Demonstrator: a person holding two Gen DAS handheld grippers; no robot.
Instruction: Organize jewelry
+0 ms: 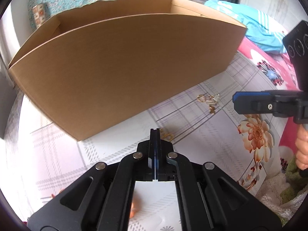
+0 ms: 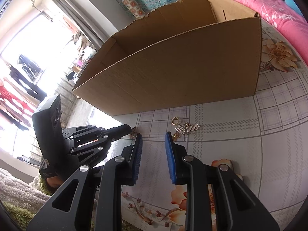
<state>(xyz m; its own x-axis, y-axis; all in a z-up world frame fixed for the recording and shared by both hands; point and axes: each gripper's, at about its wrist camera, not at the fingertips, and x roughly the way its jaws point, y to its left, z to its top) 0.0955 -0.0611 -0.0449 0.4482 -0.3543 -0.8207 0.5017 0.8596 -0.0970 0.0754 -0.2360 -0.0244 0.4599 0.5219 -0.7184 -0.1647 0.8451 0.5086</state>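
We are at the pick-up step: our left gripper (image 1: pixel 155 130) is fully closed beside a small gold piece (image 1: pixel 167 135); we cannot tell if it is caught. Next it must go into the one cardboard box (image 1: pixel 123 65). Our right gripper (image 2: pixel 154 137) is partly open and empty, near the jewelry cluster (image 2: pixel 184 128), about four pieces, on the bedsheet (image 2: pixel 231 134).

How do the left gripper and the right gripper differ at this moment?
The left gripper is shut, its fingers pressed together; the right gripper stands open with nothing between its fingers. The left sits beside a gold piece; the right faces the jewelry cluster. Both angle down at the tablecloth before the cardboard box.
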